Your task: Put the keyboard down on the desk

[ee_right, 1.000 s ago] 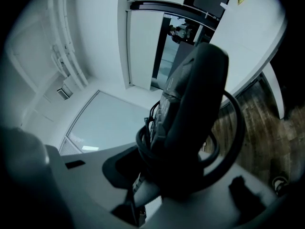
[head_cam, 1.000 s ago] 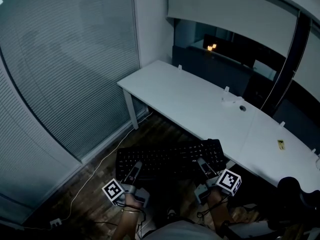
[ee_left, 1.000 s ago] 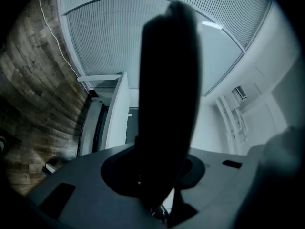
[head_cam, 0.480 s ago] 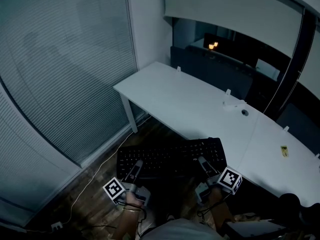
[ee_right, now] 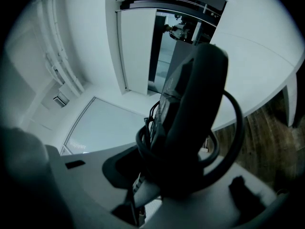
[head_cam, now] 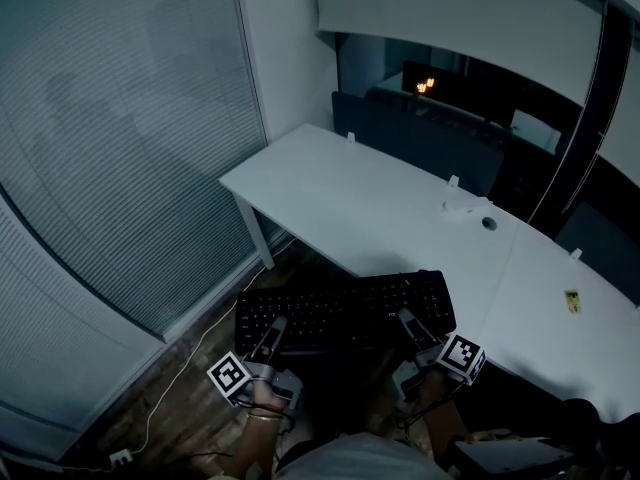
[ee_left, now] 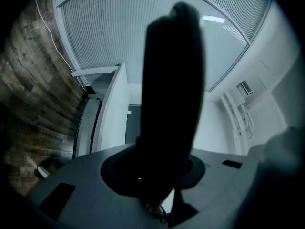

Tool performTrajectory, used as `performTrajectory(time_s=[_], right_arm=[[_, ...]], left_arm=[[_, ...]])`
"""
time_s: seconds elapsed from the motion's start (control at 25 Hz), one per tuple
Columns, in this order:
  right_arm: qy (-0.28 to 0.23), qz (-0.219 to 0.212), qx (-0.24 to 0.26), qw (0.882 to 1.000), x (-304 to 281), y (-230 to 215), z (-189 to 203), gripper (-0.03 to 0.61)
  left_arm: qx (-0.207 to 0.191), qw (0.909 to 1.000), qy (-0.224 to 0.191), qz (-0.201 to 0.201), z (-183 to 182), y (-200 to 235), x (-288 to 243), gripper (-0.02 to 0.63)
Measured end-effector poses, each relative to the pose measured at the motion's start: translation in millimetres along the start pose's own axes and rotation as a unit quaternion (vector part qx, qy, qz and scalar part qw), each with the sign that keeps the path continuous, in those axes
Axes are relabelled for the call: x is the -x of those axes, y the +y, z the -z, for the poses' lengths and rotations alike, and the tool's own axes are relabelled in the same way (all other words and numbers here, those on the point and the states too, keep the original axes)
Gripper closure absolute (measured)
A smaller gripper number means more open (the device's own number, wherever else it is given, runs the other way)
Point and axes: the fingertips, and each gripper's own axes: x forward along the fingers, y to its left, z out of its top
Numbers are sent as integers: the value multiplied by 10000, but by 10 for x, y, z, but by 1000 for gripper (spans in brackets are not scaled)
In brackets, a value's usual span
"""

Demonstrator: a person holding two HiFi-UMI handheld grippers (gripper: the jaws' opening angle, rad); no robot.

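Observation:
A black keyboard (head_cam: 345, 311) hangs level above the wooden floor, just in front of the white desk (head_cam: 370, 203). Its right far corner overlaps the desk's front edge in the head view. My left gripper (head_cam: 272, 336) is shut on the keyboard's near edge towards its left end. My right gripper (head_cam: 410, 326) is shut on the near edge towards its right end. In the left gripper view the keyboard (ee_left: 171, 80) is a dark edge-on shape between the jaws. In the right gripper view the keyboard (ee_right: 193, 118) has a black cable loop (ee_right: 228, 142) hanging around it.
A small white object (head_cam: 460, 206), a round cable hole (head_cam: 487, 224) and a yellow item (head_cam: 572, 300) are on the desk. A dark partition (head_cam: 430, 133) runs behind it. A blind-covered glass wall (head_cam: 120, 148) stands at the left, and a white cable (head_cam: 170, 383) lies on the floor.
The keyboard, still held by both grippers, has come a little closer to the desk's front edge. Both grips look unchanged.

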Motion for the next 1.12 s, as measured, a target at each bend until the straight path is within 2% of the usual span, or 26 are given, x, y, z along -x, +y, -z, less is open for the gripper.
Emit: performTrajectory(time_s=[0.52, 0.72, 1.12], right_arm=[[-181, 219, -60, 9996, 2, -169, -67, 471], [-373, 300, -22, 9989, -13, -257, -265, 471], [-868, 496, -96, 9949, -466, -475, -660, 471]], left_arm=[[143, 9996, 241, -77, 16, 161, -196, 500], [230, 9988, 435, -57, 84, 249, -464, 500], [292, 9949, 961, -61, -139, 426, -1325, 500]])
